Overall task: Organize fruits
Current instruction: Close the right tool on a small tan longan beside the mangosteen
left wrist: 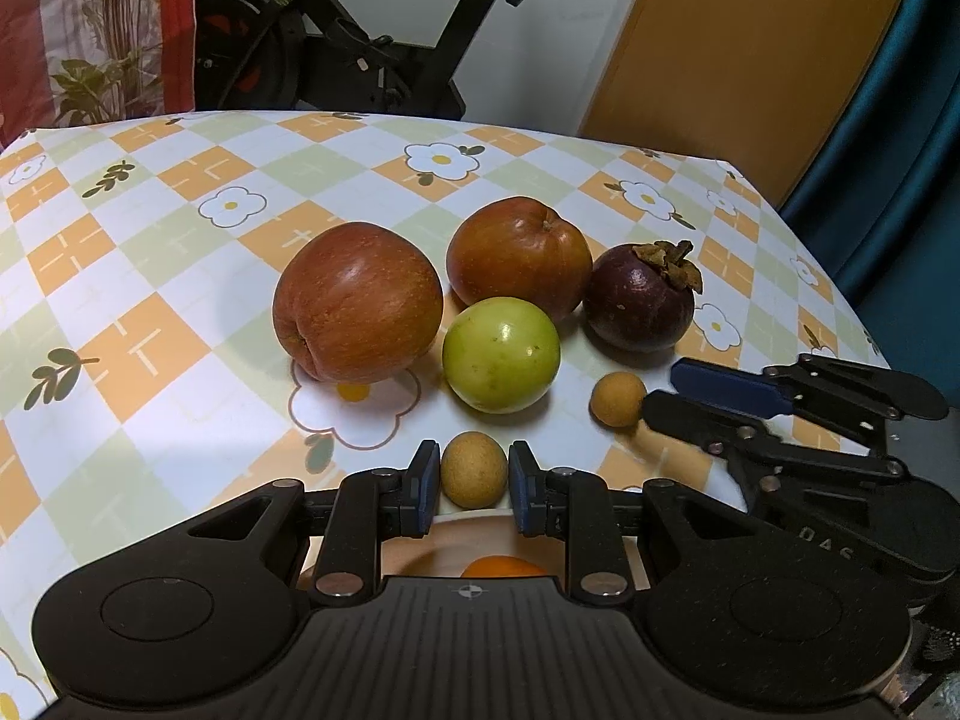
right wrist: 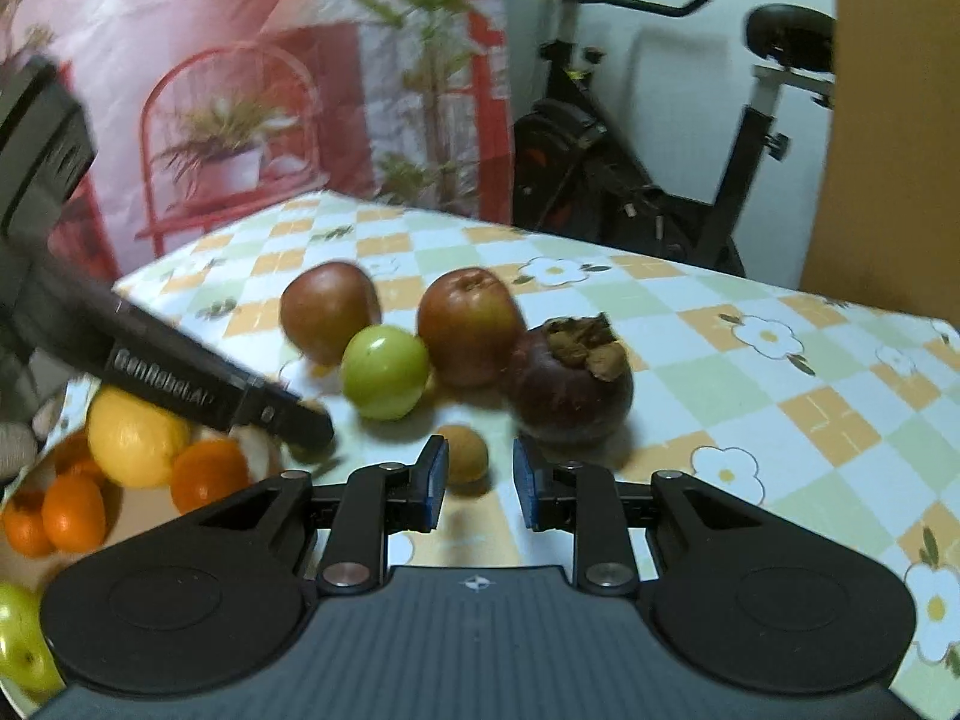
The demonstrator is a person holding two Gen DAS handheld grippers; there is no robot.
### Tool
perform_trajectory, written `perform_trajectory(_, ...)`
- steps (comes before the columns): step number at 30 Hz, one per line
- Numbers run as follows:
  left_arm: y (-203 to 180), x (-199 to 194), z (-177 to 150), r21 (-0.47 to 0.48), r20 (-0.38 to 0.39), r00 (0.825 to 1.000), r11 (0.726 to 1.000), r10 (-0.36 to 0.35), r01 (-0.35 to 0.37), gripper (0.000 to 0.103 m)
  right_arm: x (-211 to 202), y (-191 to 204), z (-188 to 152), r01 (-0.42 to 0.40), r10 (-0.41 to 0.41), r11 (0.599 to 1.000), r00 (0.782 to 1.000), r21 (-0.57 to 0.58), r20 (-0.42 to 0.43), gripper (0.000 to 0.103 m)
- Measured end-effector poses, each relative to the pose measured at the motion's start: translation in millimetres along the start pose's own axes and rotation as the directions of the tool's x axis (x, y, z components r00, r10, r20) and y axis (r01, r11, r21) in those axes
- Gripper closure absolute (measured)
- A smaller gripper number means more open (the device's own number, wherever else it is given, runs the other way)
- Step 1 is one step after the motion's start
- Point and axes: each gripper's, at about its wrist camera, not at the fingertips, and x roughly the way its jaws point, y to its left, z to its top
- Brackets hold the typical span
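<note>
My left gripper (left wrist: 473, 477) is shut on a small tan longan (left wrist: 474, 477), held above the rim of a pale plate (left wrist: 480, 522) with an orange (left wrist: 504, 567) in it. On the table lie two red apples (left wrist: 358, 302) (left wrist: 519, 255), a green fruit (left wrist: 501, 354), a dark mangosteen (left wrist: 641, 298) and a second longan (left wrist: 618, 399). My right gripper (right wrist: 475, 483) is open, its fingers just short of that longan (right wrist: 465, 453); it also shows in the left wrist view (left wrist: 672, 390). The left gripper's arm (right wrist: 180, 384) crosses the right wrist view.
The plate (right wrist: 126, 504) at left holds a lemon (right wrist: 135, 438), several oranges (right wrist: 207, 474) and a green fruit (right wrist: 21, 639). The checked tablecloth (left wrist: 150, 228) ends at a far edge, with an exercise bike (left wrist: 360, 42) behind it.
</note>
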Motion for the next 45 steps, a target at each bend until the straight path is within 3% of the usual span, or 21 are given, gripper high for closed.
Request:
perform_trajectory(12,0.1,-1.4,-1.5,0.004,0.01,1.0,1.0,-0.001,0.001,0.077,23.0,0.7,-0.8,0.0,0.002,0.998,0.999,0.058,-0.032,0.072)
perform_trajectory(23,-0.4,-3.6,-1.6,0.001,0.016,1.0,1.0,-0.003,0.003,0.077,29.5,-1.0,2.2,-0.002,0.005,0.995,1.0,0.099,-0.03,0.074)
perform_trajectory(39,-8.7,-49.2,-8.7,0.024,0.106,0.993,0.998,-0.055,0.053,0.082,-20.7,3.5,-23.1,-0.037,0.02,0.979,0.996,0.2,0.088,0.074)
perform_trajectory(45,-13.2,-49.9,-10.1,0.037,0.102,0.994,0.999,-0.028,0.025,0.081,-30.4,12.7,-28.0,-0.04,0.024,0.982,0.996,0.182,0.086,0.074)
